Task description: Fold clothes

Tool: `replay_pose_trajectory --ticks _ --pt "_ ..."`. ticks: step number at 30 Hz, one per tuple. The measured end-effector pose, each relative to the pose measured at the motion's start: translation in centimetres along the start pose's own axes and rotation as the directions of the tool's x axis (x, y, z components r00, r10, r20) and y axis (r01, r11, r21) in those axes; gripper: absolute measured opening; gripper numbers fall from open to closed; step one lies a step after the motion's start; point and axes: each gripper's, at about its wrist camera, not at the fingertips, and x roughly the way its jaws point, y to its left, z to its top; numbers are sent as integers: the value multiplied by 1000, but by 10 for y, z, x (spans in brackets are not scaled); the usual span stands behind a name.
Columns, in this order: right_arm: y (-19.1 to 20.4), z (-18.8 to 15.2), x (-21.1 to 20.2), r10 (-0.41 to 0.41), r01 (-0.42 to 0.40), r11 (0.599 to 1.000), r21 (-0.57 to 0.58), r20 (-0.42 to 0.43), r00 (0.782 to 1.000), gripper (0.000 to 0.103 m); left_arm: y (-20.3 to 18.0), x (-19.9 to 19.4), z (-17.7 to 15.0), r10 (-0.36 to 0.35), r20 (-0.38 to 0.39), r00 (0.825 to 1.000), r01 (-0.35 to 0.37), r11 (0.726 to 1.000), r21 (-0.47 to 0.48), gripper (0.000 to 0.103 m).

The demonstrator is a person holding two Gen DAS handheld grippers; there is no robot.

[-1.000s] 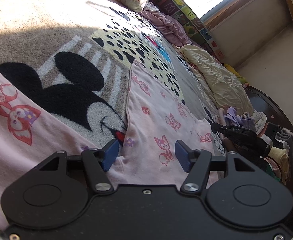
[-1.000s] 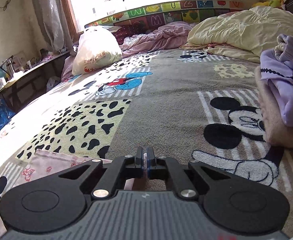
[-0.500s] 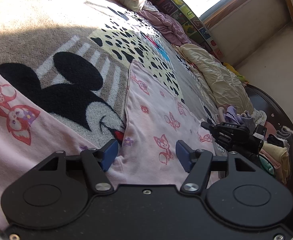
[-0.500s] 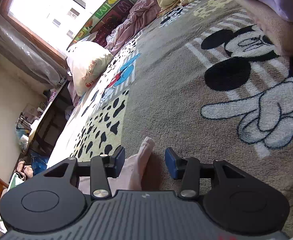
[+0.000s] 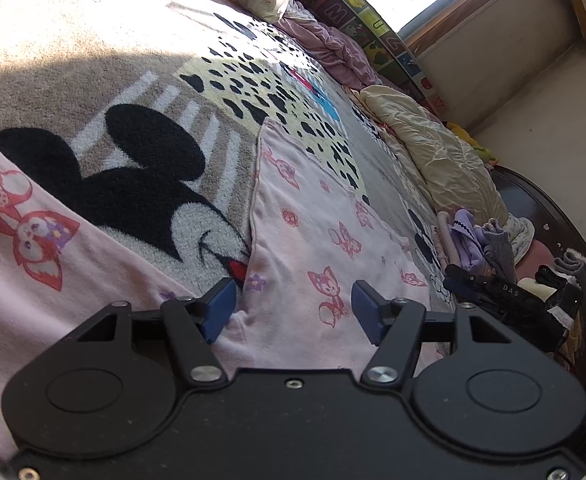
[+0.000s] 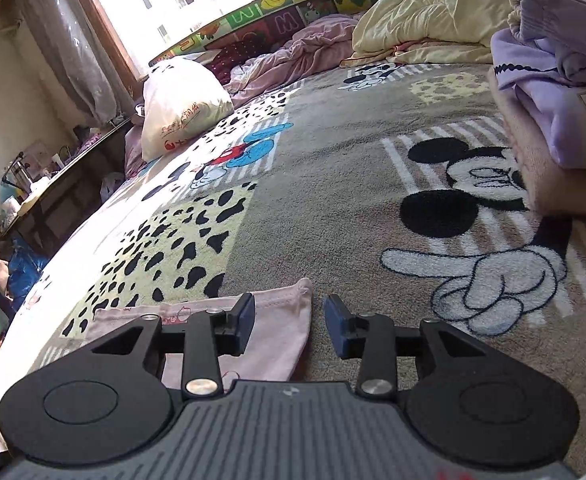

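Observation:
A pink garment with red fox prints (image 5: pixel 313 240) lies flat on the Mickey Mouse blanket (image 5: pixel 133 176). Another part of it lies at the left of the left wrist view (image 5: pixel 25 264). My left gripper (image 5: pixel 293 308) is open just above the garment, holding nothing. My right gripper (image 6: pixel 289 320) is open over a corner of the same pink garment (image 6: pixel 277 312), which lies loose on the blanket (image 6: pixel 333 184). The right gripper also shows in the left wrist view (image 5: pixel 505 292), at the garment's far edge.
A stack of folded purple and beige clothes (image 6: pixel 553 120) sits at the right. A cream duvet (image 6: pixel 433 12), a pink sheet (image 6: pixel 293 56) and a white pillow (image 6: pixel 181 96) lie at the back. A desk with clutter (image 6: pixel 33 184) stands at the left.
My right gripper was shut a second ago and has opened; the garment corner now lies on the blanket between its fingers. My left gripper stayed open and hardly moved.

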Motion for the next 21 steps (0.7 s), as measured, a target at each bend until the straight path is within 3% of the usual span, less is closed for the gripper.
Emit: replay_pose_trajectory --ticks 5,7,9,12,17,19,21 --pt "30 -53 -50 68 -73 980 -186 -32 997 35 -2 0 -2 5 2 1000 -5 1000 14 64" --pt "37 -72 -56 -25 0 961 -277 -88 996 32 -3 1 -2 9 3 1000 -9 1000 23 64" --pt "43 -91 -59 -142 82 925 -371 -139 980 31 -4 1 -3 14 4 1000 -14 999 32 64" --pt "43 -91 -77 -163 106 933 -345 -140 977 31 -6 2 -4 23 6 1000 -23 999 48 65" --pt "56 -87 -95 -81 57 936 -347 -56 995 31 -10 1 -6 33 13 999 -34 996 80 66" --pt "62 -93 -84 -172 112 902 -416 -108 979 31 -14 -3 -6 30 25 999 -32 995 93 66" --pt "60 -99 -87 -199 141 900 -412 -101 975 31 -18 -7 -6 26 36 999 -30 994 107 66"
